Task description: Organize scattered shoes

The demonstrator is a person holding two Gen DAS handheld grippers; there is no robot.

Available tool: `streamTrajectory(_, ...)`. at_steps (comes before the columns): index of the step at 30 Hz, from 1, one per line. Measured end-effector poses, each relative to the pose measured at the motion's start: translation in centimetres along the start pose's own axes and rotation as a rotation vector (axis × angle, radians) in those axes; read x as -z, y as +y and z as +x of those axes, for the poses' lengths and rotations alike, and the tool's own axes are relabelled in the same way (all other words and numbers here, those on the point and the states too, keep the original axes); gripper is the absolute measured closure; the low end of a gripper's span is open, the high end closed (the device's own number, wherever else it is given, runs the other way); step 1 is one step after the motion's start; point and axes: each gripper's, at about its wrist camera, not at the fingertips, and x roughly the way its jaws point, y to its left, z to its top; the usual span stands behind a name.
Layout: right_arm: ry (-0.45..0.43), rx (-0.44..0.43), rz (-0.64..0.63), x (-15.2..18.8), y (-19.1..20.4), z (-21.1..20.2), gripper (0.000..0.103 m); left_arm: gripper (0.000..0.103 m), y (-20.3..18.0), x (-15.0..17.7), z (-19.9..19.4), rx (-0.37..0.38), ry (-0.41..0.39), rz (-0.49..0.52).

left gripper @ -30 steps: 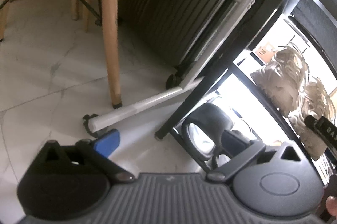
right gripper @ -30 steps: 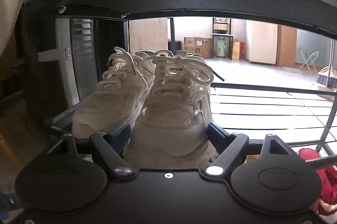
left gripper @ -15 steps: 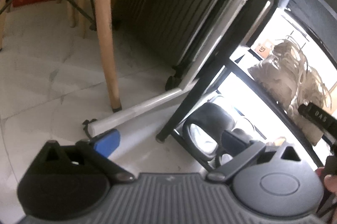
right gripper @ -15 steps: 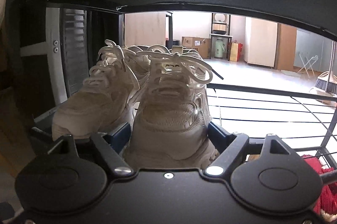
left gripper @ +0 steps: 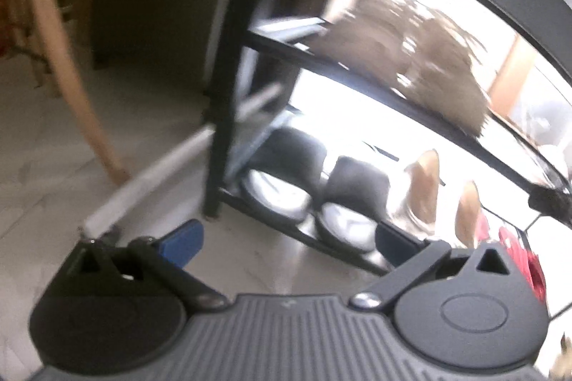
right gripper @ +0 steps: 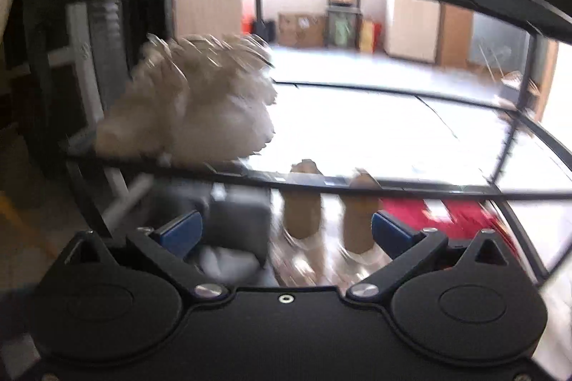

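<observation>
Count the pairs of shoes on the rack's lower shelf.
3 pairs: black slippers at the left end, tan-lined shoes in the middle, and red ones to the right. The frames are blurred, and more may sit hidden further right.

Both fisheye views are motion-blurred, backlit by blown-out daylight glare (edges bend heavily).

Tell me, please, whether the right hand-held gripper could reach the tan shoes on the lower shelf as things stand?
Probably yes: the right hand-held gripper is open and empty, facing the tan shoes, though the shelf rail crosses just above them.
</observation>
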Motion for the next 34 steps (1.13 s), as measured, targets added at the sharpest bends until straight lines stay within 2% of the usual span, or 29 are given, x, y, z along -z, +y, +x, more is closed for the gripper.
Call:
streamTrajectory(3, 0.011, 0.062, 0.097, 1.9, -3.4, -1.5, 0.0, 0.001, -1.8, 1.2, 0.1, 0.018, -0.02, 0.087)
streamTrajectory(6, -0.011, 0.125, 0.22, 4.2, -6.2, -2.3, 0.0, 0.001, -2.4, 1.9, 0.0, 0.023, -0.036, 0.128)
streamTrajectory(8, -0.025, 0.149, 0.266, 5.6, -7.3, -2.4, 0.0, 0.001, -2.5, 2.6, 0.1, 0.018, -0.033, 0.144)
streamTrajectory(12, 0.023, 0.153, 0.339, 7.3, -9.0, -1.4, 0.0, 0.001, -2.8, 3.6, 0.1, -0.005, -0.034, 0.175)
streamTrajectory(18, -0.033, 0.066, 0.271, 6.9, -7.7, -2.5, 0.0, 0.001, -3.7, 3.9, -0.3, -0.058, -0.109, 0.247)
streamTrajectory(23, -0.047, 0.03, 0.255, 6.5, -7.2, -3.3, 0.0, 0.001, -3.8, 4.1, -0.1, -0.039, -0.092, 0.281)
streamTrajectory(28, -0.046, 0.031, 0.259, 6.4, -7.2, -3.3, 0.0, 0.001, -3.7, 4.4, 0.5, -0.043, -0.069, 0.267)
streamTrajectory(31, -0.031, 0.038, 0.258, 6.5, -7.2, -2.9, 0.0, 0.001, -3.2, 4.3, -0.1, -0.028, -0.126, 0.246)
streamTrajectory(34, -0.014, 0.041, 0.256, 6.6, -7.1, -2.5, 0.0, 0.001, -2.8, 3.9, -0.3, 0.001, -0.125, 0.202)
